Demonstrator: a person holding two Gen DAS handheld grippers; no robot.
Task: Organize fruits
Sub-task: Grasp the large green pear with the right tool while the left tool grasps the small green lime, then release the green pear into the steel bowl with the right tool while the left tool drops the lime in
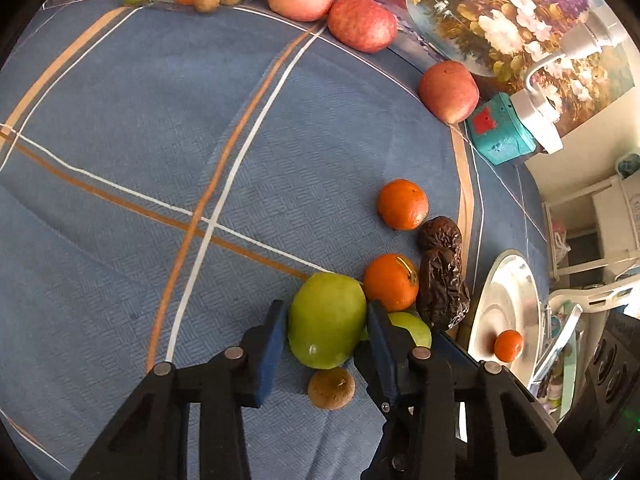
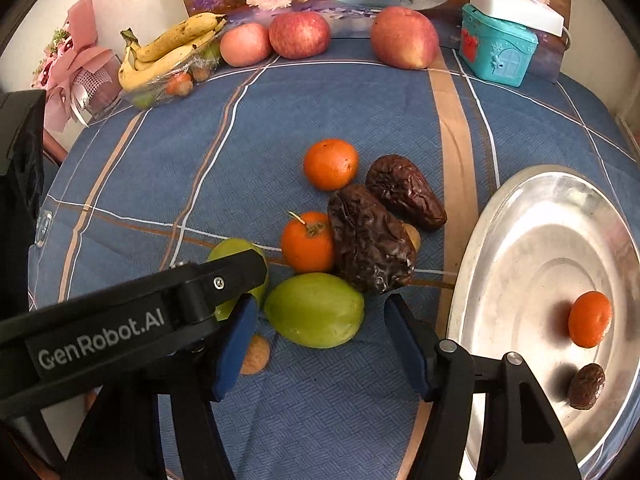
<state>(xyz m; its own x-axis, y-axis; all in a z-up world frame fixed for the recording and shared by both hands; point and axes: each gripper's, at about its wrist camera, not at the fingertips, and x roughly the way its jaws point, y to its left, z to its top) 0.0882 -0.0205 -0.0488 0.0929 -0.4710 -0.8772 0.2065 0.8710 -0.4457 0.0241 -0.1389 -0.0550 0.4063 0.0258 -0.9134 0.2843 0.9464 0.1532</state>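
Left fingers [image 1: 282,332] clamp one green fruit [image 1: 326,320]; right fingers [image 2: 404,334], open, straddle another [image 2: 314,310].

Both wrist views close, downward, sharing the fruit cluster [image 1: 384,280].

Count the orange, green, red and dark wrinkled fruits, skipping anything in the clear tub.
Orange: 3
Green: 2
Red: 3
Dark wrinkled: 3
Total: 11

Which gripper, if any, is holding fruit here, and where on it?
The left gripper clamps a green fruit across its sides. The right gripper is open, empty.
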